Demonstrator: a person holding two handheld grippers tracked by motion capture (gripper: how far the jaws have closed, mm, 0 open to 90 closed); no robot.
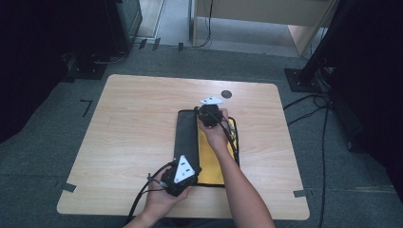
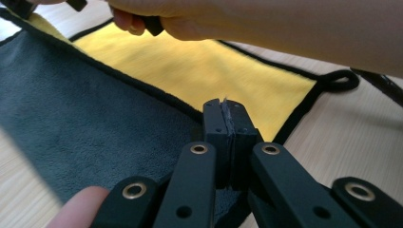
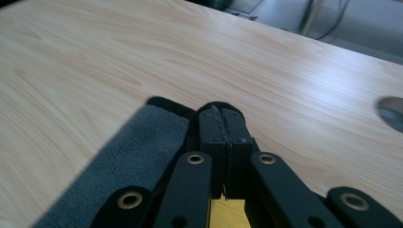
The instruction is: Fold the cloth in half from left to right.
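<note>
Left gripper view shows the left gripper (image 2: 227,116) with its two black jaws pressed tight together, and a thin bit of cloth edge is pinched between them. That edge belongs to the cloth (image 2: 95,118), which is grey on one side and yellow on the other, with a black border. Right under these jaws the grey side folds over the yellow side. Just past the jaws the yellow part lies flat, and its little black loop (image 2: 340,80) sits at the corner off to the side. Far beyond the jaws, the person's other hand reaches across. In the right gripper view, the right gripper (image 3: 223,123) has its jaws shut too, clamped on the far corner of the same cloth, with grey cloth beside them and a bit of yellow below. Bare wood spreads out ahead of these jaws, with a round hole (image 3: 392,111) off to one side. From the high view, both grippers hold the two ends of one long side, and the grey flap covers about half of the yellow. My guess is that the cloth is being folded on the surface (image 1: 138,118). Next, both jaws should carry that edge across together, keep it straight, lay it down and then let go.
</note>
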